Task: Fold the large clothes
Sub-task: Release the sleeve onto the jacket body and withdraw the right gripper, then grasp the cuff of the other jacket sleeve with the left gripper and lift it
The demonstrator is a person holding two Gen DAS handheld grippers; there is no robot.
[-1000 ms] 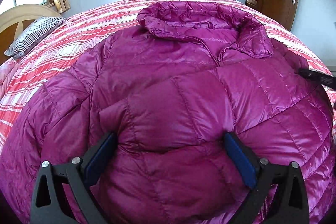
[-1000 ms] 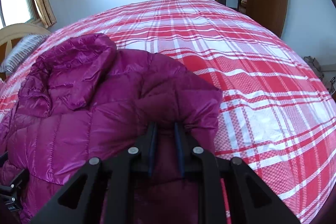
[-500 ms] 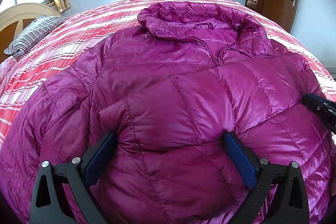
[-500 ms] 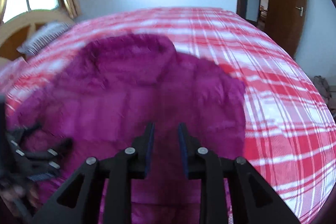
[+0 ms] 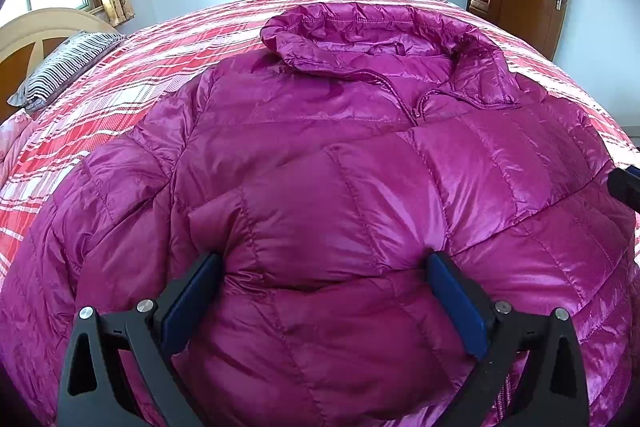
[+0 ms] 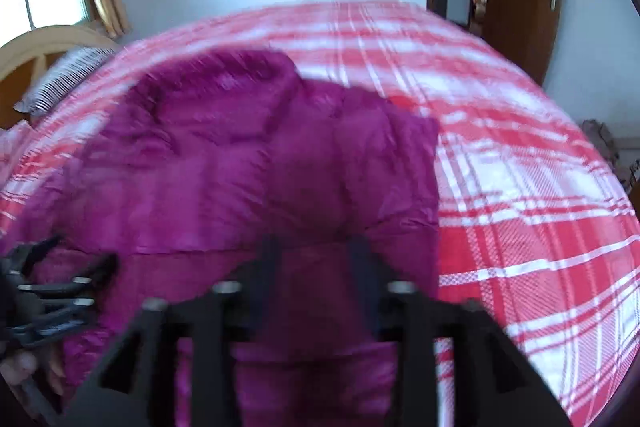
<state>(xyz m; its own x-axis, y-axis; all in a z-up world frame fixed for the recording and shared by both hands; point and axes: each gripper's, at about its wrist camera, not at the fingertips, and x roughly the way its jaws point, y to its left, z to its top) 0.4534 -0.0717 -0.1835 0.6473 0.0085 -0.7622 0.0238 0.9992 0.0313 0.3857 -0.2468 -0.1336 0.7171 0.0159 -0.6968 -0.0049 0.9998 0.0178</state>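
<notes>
On the bed, a purple jacket lies flat, a puffy fold between the wide-open left gripper. Seen from the right wrist, the right gripper is opening over the jacket's edge, not pinching it.

A bed carries everything here, its top covered by a red-and-white plaid cover that runs smooth and flat to the far edge, with a pale curved headboard rising at the left end. A magenta quilted down jacket lies directly on the cover, front up and zipped, collar toward the far side, its sleeves folded in over its body. A black-and-white striped pillow lies on the bed beside the headboard, well apart from the jacket.
</notes>
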